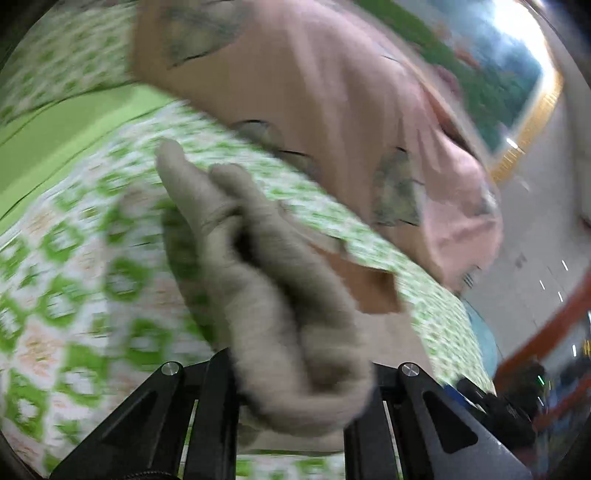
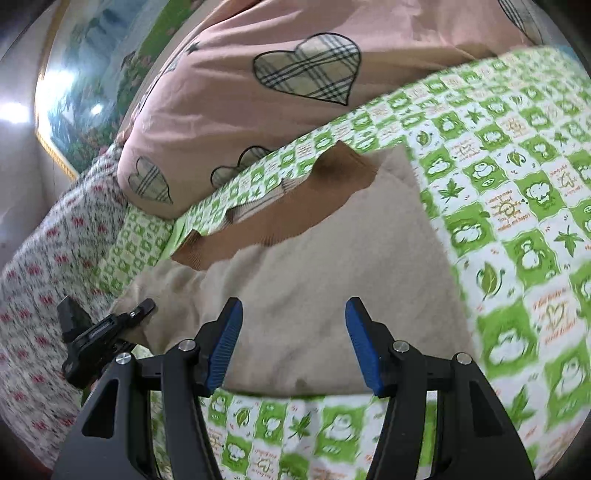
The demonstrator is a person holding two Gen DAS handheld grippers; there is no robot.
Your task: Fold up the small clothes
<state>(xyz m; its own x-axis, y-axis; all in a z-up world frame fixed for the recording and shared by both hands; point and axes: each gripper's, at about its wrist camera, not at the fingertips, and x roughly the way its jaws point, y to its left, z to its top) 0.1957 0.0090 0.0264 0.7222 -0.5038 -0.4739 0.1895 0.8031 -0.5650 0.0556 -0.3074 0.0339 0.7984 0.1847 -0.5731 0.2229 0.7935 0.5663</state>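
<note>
Bunched beige fleece garment (image 1: 280, 295) is pinched in the left tongs (image 1: 291, 402), so carry it straight across while the half-spread, empty right tongs (image 2: 294, 343) steady the cloth on the green-patterned bed sheet (image 2: 517, 221).

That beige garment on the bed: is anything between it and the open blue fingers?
Nothing visible. The right gripper hangs open over the bare beige garment; the pink pillow lies beyond it.

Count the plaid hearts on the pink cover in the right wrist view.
4 on the pink cover: a large heart at top centre, one by its lower left corner, one half behind the green sheet, one cut off top right. More may be hidden.
</note>
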